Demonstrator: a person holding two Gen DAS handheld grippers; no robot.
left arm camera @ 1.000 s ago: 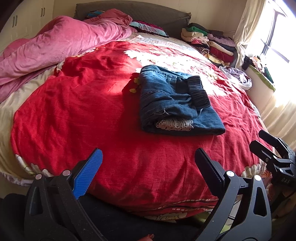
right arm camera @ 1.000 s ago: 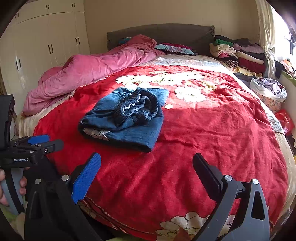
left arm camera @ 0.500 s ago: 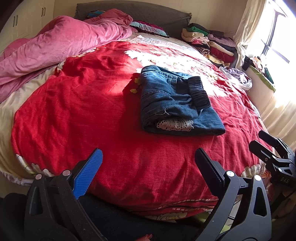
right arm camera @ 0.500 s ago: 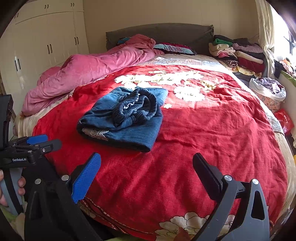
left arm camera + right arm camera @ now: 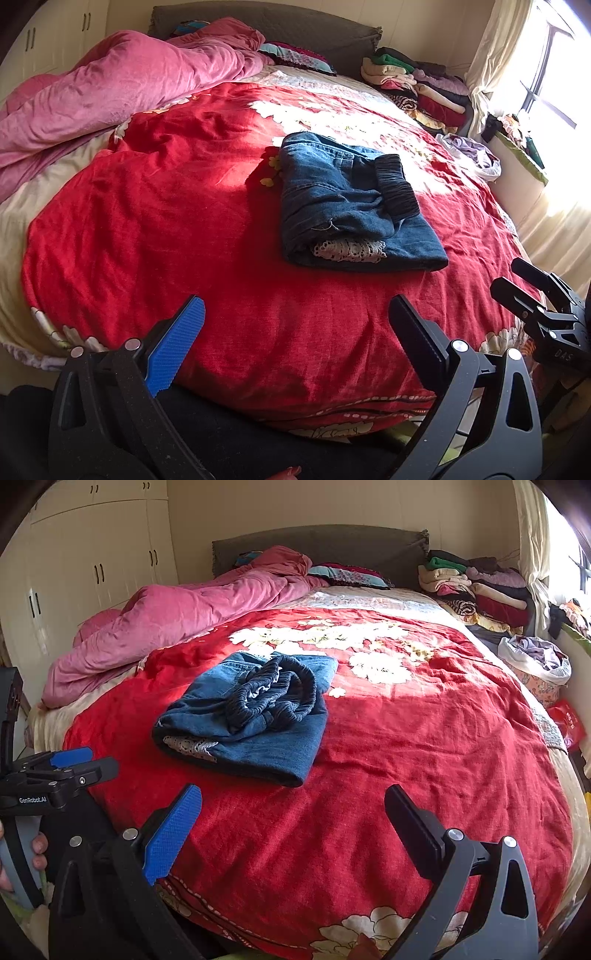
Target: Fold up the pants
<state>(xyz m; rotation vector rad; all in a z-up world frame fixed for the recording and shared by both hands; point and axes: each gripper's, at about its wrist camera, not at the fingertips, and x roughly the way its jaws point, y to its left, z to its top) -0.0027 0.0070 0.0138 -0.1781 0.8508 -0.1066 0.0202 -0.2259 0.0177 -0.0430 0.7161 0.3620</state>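
Blue-padded jaws of the left gripper (image 5: 295,317) gape wide and empty over the near edge of the bed (image 5: 110,229); the right gripper (image 5: 293,803) hangs likewise open. Beyond them lie the folded denim pants (image 5: 343,199) (elastic waistband on top), mid-bed on the red blanket (image 5: 424,746)

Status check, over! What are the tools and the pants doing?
Both tools, left and right, open, empty. Jeans folded on red blanket. Nothing in the way.
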